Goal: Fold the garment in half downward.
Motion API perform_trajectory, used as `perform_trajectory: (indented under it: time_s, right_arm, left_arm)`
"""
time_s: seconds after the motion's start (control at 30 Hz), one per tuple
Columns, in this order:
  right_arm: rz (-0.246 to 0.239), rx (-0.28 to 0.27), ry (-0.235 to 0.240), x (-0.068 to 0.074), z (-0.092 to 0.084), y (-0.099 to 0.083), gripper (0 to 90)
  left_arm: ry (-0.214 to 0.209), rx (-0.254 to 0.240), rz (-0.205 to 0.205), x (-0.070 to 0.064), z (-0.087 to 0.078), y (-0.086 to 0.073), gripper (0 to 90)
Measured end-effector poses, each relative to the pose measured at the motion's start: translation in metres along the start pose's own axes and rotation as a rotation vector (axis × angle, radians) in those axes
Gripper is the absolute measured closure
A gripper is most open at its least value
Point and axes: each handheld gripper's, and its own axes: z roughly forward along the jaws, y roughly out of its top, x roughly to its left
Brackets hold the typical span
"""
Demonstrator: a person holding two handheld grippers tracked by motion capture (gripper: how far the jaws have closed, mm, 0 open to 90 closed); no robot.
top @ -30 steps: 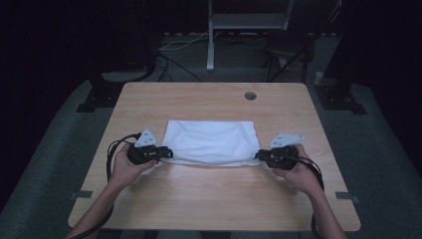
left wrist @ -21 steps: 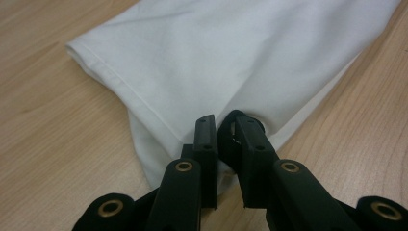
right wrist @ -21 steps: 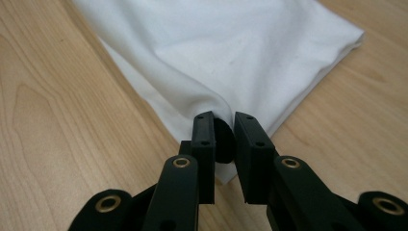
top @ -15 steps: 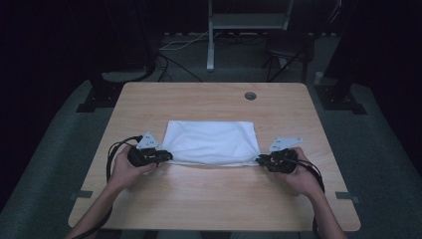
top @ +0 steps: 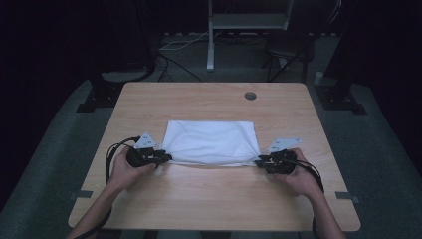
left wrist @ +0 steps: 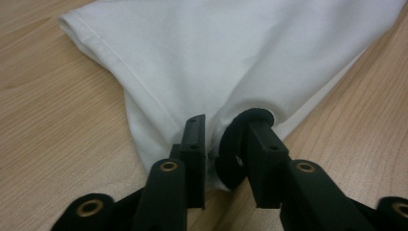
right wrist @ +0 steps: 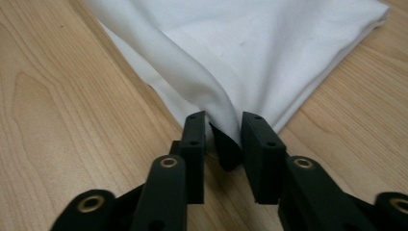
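A folded white cloth (top: 211, 142) lies flat on the wooden table (top: 209, 99), a little nearer the person. My left gripper (top: 166, 158) is at its near left corner and my right gripper (top: 259, 162) at its near right corner. Both sets of jaws have just been opening. In the left gripper view the cloth (left wrist: 216, 57) corner hangs loosely between the parted jaws of the left gripper (left wrist: 223, 120). In the right gripper view a raised fold of the cloth (right wrist: 250, 53) runs into the gap of the right gripper (right wrist: 223, 118), which is also parted.
A round cable hole (top: 250, 95) sits in the table's far side. Behind the table a white stand (top: 211, 50) and dark equipment bases rest on the grey floor. Bare wood stretches between the cloth and the table's near edge (top: 214, 229).
Both grippers' jaws have parted slightly at the cloth's near corners. The hands have stayed where they were, and the cloth's near edge has settled on the table.
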Motion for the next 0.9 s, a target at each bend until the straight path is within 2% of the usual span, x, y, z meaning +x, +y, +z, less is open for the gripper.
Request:
perform_trajectory:
  time_s: [0.13, 0.23, 0.33, 0.4, 0.43, 0.47, 0.57, 0.63, 0.9]
  right_arm:
    - [-0.004, -0.002, 0.01, 0.001, 0.001, 0.001, 60.6]
    - [0.007, -0.022, 0.013, 0.003, 0.001, 0.002, 52.7]
    - [0.004, -0.045, 0.019, 0.005, 0.0, 0.003, 44.4]
    - [0.007, -0.062, 0.011, 0.007, -0.002, 0.005, 39.0]
    - [0.013, -0.071, 0.009, 0.008, -0.004, 0.006, 36.4]
    - [0.014, -0.083, 0.003, 0.008, -0.005, 0.007, 33.5]
    - [0.034, -0.108, -0.003, 0.01, -0.009, 0.01, 27.5]
    - [0.033, -0.119, -0.007, 0.012, -0.012, 0.012, 24.9]
    - [0.029, -0.171, -0.017, 0.021, -0.018, 0.019, 20.4]
  left_arm:
    - [0.007, -0.02, -0.013, -0.001, -0.003, 0.001, 58.2]
    - [0.023, -0.044, -0.037, -0.002, -0.008, 0.001, 39.4]
    - [0.037, -0.072, -0.059, -0.004, -0.015, 0.001, 30.2]
    - [0.051, -0.1, -0.063, -0.005, -0.02, 0.0, 30.1]
    - [0.058, -0.111, -0.073, -0.007, -0.023, 0.0, 27.3]
    - [0.063, -0.12, -0.085, -0.007, -0.025, 0.0, 20.7]
    - [0.064, -0.157, -0.082, -0.011, -0.037, -0.001, 20.8]
    - [0.064, -0.161, -0.078, -0.012, -0.039, -0.002, 20.7]
    - [0.069, -0.228, -0.086, -0.016, -0.059, -0.001, 20.7]
